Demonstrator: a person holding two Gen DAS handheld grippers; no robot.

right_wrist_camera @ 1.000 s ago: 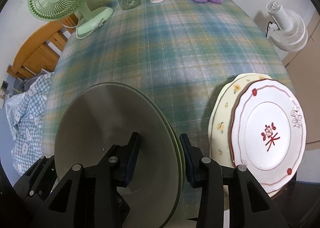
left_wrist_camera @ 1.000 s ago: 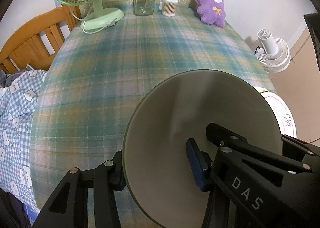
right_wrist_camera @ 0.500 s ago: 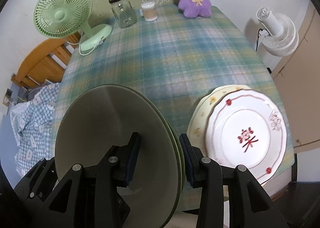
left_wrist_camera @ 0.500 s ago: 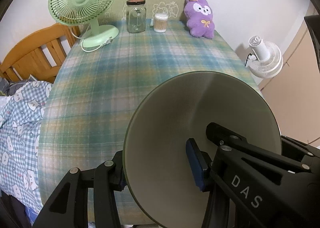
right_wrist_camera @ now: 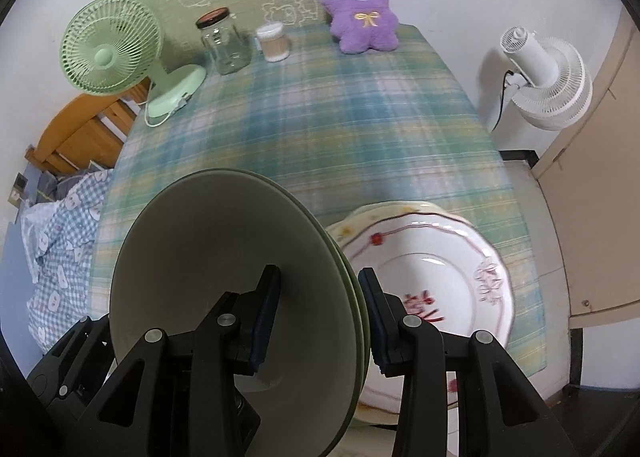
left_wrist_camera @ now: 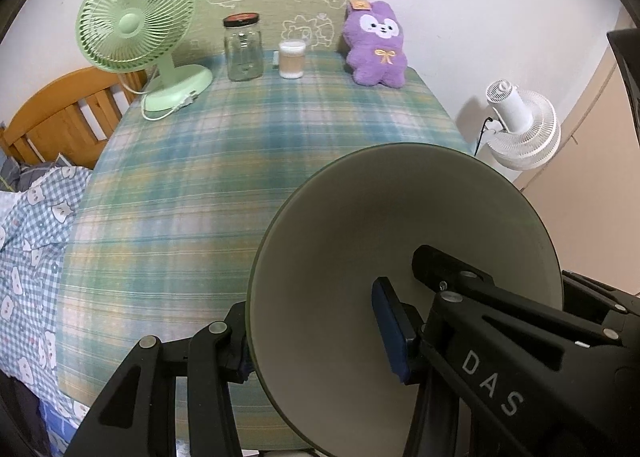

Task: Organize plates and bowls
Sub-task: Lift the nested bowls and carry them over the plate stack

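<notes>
My left gripper (left_wrist_camera: 316,333) is shut on the rim of a green plate (left_wrist_camera: 360,237), held on edge above the table's near end. My right gripper (right_wrist_camera: 320,317) is shut on the same stack of green plates (right_wrist_camera: 208,249); two thin rims show between its pads. To the right in the right wrist view, a white plate with a red flower pattern (right_wrist_camera: 432,273) lies on a cream plate with yellow flowers (right_wrist_camera: 352,223) at the table's near right corner. The green plate hides these in the left wrist view.
The table has a blue-green plaid cloth (left_wrist_camera: 240,161). At its far end stand a green desk fan (left_wrist_camera: 140,41), a glass jar (left_wrist_camera: 243,49), a cotton-swab box (left_wrist_camera: 292,59) and a purple plush toy (left_wrist_camera: 376,49). A white floor fan (right_wrist_camera: 544,77) stands right; a bed (left_wrist_camera: 36,217) lies left.
Both grippers have lifted and pulled back with the green plates; the table looks farther away and more of the wall shows. The patterned plates lie where they were.
</notes>
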